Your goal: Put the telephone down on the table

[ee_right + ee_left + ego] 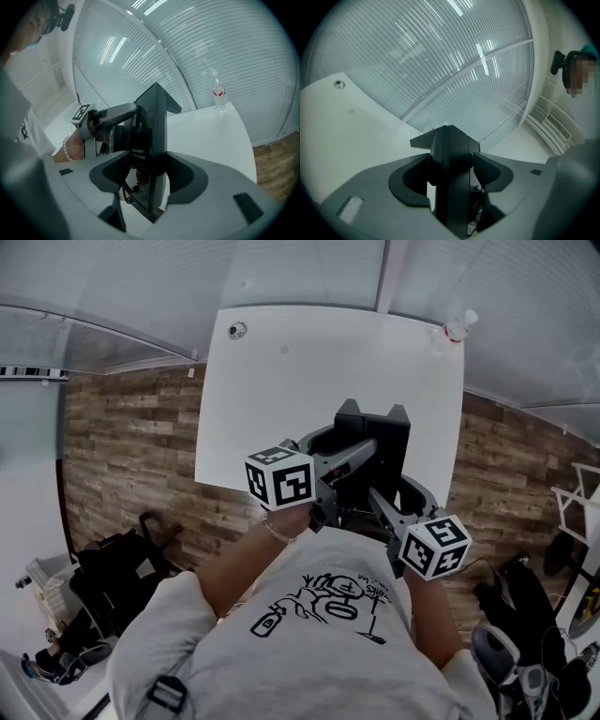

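Note:
The black telephone (373,442) hangs over the near edge of the white table (281,399), held from both sides. My left gripper (356,454) is shut on its left side. In the left gripper view the telephone (451,154) fills the gap between the dark pads (490,171). My right gripper (382,500) grips it from the near right. In the right gripper view the telephone (152,122) stands edge-on with a label on its face, clamped between the pads (180,176); the left gripper (110,117) shows beyond it. Whether its underside touches the table is hidden.
A water bottle (457,327) stands at the table's far right corner, also in the right gripper view as the bottle (218,96). A small round fitting (237,330) sits at the far left corner. Wood floor surrounds the table, with dark bags (112,568) at left.

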